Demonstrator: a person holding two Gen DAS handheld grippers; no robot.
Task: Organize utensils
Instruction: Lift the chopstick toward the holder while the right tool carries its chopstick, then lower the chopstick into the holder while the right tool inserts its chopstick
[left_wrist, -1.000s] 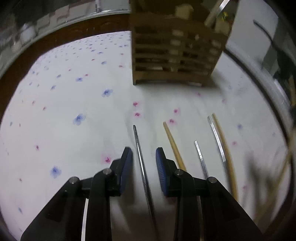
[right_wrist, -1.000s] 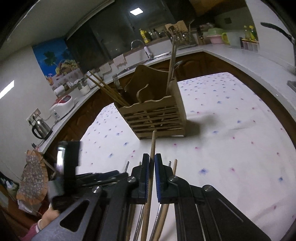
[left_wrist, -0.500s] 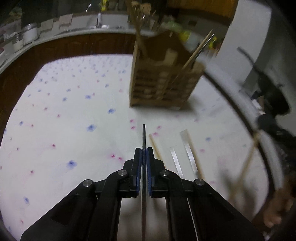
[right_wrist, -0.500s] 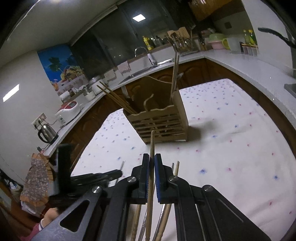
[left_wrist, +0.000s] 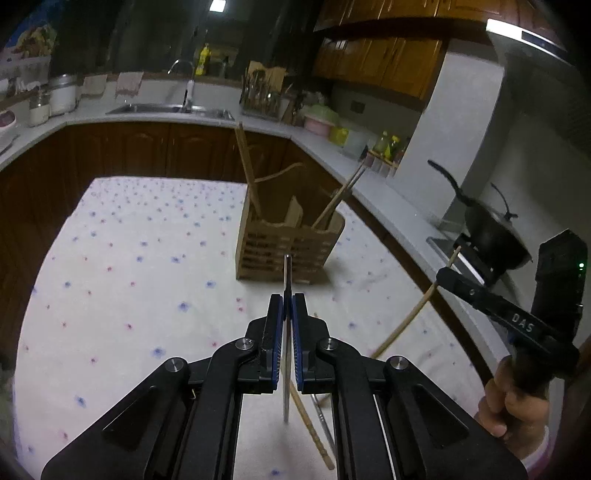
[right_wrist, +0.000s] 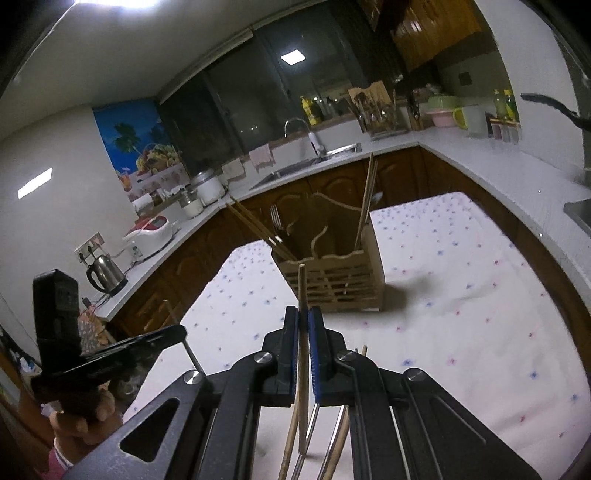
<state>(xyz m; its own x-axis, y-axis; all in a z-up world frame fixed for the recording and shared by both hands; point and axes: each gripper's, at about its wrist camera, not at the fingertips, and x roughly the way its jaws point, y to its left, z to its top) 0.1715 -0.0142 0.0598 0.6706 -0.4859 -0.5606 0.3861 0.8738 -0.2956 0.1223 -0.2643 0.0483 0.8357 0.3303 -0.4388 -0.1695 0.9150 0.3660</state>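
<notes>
- The left gripper (left_wrist: 287, 306) is clamped tight on a thin silver metal chopstick (left_wrist: 287, 280), lifted clear of the white tablecloth with small blue and pink flowers (left_wrist: 147, 266); its tip points at the slatted wooden utensil caddy (left_wrist: 288, 251)
- The right gripper (right_wrist: 303, 321) is pinched shut on a pale wooden chopstick (right_wrist: 302, 291), also raised and aimed at the caddy (right_wrist: 343, 280)
- More wooden and metal chopsticks (right_wrist: 332, 454) lie on the cloth at the table's near edge, below both grippers
- The caddy stands near the table's far edge, holding chopsticks and a fork (right_wrist: 274, 218); dark wooden cabinets (left_wrist: 147, 151) lie beyond
</notes>
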